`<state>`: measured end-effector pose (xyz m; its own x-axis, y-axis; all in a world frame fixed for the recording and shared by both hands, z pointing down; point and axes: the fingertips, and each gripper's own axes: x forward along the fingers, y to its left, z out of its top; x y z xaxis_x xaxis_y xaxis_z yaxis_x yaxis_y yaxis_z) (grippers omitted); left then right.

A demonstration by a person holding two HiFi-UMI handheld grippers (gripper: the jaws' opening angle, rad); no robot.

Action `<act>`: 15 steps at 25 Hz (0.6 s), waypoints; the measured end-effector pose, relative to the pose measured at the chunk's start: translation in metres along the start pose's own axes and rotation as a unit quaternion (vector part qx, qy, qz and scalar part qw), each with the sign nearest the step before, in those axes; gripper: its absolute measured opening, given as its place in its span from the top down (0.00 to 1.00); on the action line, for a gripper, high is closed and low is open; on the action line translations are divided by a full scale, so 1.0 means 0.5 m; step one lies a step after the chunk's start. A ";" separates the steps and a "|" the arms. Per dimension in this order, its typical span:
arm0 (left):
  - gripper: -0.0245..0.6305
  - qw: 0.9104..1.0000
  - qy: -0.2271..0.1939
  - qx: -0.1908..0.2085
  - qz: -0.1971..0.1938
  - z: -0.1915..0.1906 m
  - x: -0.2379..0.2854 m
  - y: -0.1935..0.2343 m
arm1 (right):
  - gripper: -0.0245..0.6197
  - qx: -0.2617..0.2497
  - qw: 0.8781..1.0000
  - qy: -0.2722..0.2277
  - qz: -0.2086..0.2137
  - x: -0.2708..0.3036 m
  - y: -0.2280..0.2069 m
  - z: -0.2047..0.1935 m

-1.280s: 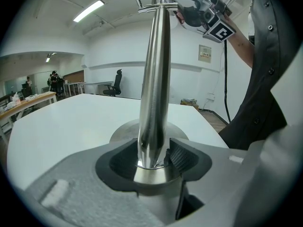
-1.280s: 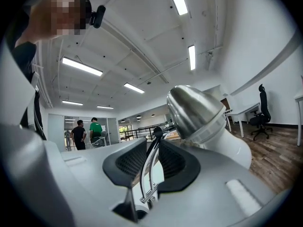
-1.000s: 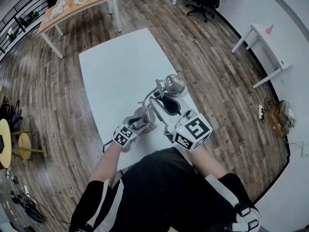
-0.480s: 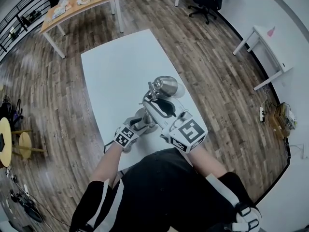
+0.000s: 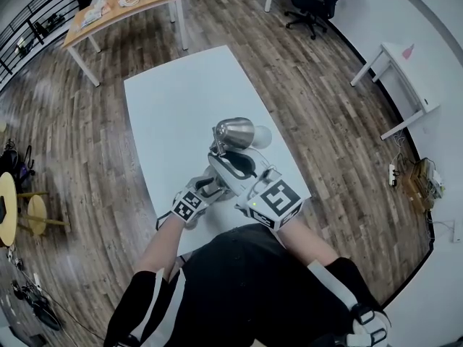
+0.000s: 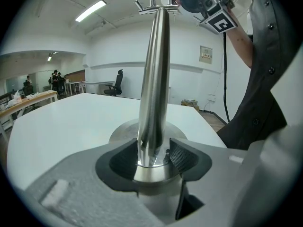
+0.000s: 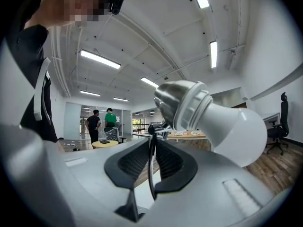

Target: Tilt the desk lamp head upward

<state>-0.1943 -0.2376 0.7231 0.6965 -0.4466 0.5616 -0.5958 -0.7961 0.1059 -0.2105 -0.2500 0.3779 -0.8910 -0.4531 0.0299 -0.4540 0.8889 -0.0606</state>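
Note:
A silver desk lamp stands near the front edge of the white table (image 5: 181, 100). Its head (image 5: 235, 132) lies sideways, with the white bulb (image 5: 262, 136) pointing right. My left gripper (image 5: 212, 186) is shut on the foot of the stem (image 6: 154, 79), just above the round base (image 6: 124, 129), one pad on each side. My right gripper (image 5: 230, 163) reaches level to just under the head (image 7: 177, 98). Its jaws have just been closing, and a thin dark wire (image 7: 151, 174) of the lamp is pinched between the pads. The bulb (image 7: 232, 129) juts out past them to the right.
A wooden table (image 5: 116, 9) stands at the back left and an office chair (image 5: 311, 2) at the back. A small white table (image 5: 394, 71) is on the right and a yellow stool (image 5: 7, 212) on the left. Two people (image 7: 102, 122) stand far off.
The lamp head has swung left and turned, so the bulb now shows at its right. My right gripper has moved left with it. The left gripper has stayed on the stem.

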 end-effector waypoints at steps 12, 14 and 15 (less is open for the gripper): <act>0.63 1.000 0.009 0.000 0.001 -0.003 0.000 -0.002 | 0.90 0.005 1.000 -0.002 0.025 0.023 0.026 -0.010; 0.63 1.000 0.010 0.000 0.004 -0.003 0.002 -0.003 | 0.91 0.003 1.000 -0.001 0.029 0.023 0.028 -0.013; 0.63 1.000 0.010 0.000 0.006 -0.003 0.002 -0.004 | 0.91 0.000 0.999 -0.001 0.033 0.024 0.031 -0.014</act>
<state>-0.1932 -0.2360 0.7248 0.6816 -0.4471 0.5793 -0.6036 -0.7910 0.0996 -0.2281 -0.2412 0.3842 -0.9188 -0.3940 0.0243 -0.3948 0.9166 -0.0626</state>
